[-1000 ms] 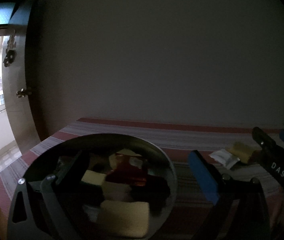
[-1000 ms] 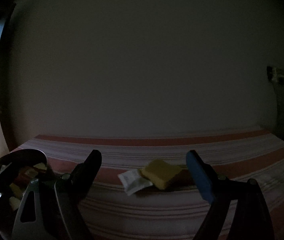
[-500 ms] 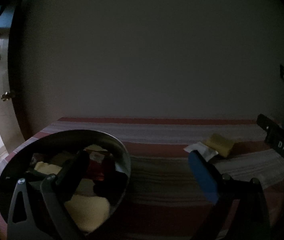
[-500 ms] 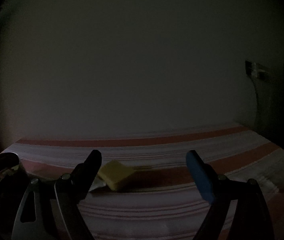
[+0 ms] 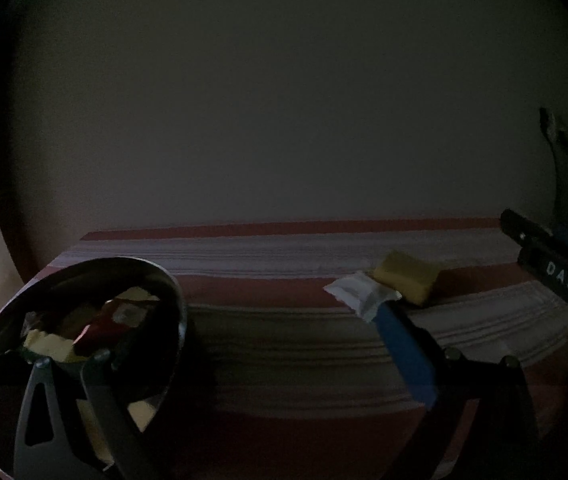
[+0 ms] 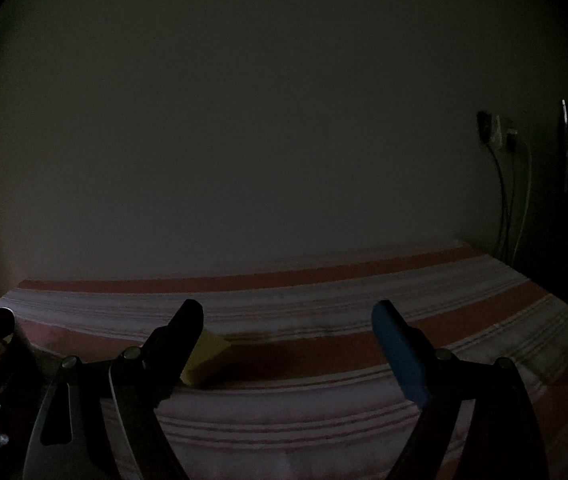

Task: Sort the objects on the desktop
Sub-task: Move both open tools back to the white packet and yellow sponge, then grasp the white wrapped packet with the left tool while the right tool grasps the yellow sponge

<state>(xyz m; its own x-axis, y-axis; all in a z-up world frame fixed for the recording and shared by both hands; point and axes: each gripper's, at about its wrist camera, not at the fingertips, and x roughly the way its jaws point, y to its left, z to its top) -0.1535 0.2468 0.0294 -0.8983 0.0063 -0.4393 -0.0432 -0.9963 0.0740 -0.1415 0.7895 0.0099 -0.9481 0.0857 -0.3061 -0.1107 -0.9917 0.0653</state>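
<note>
Both views have swung right: round metal bowl (image 5: 84,344) of sorted bits now near-left. Yellow sponge block (image 5: 405,276) w/ white packet (image 5: 359,294) still loose on striped cloth (image 5: 284,344). Left gripper (image 5: 244,344) and right gripper (image 6: 284,328) jaws spread, empty; pick-up comes next, prob.

Left tool (image 5: 244,344) and right tool (image 6: 287,336) both angled slightly downward, fingers spread wide, nothing gripped between them.
</note>
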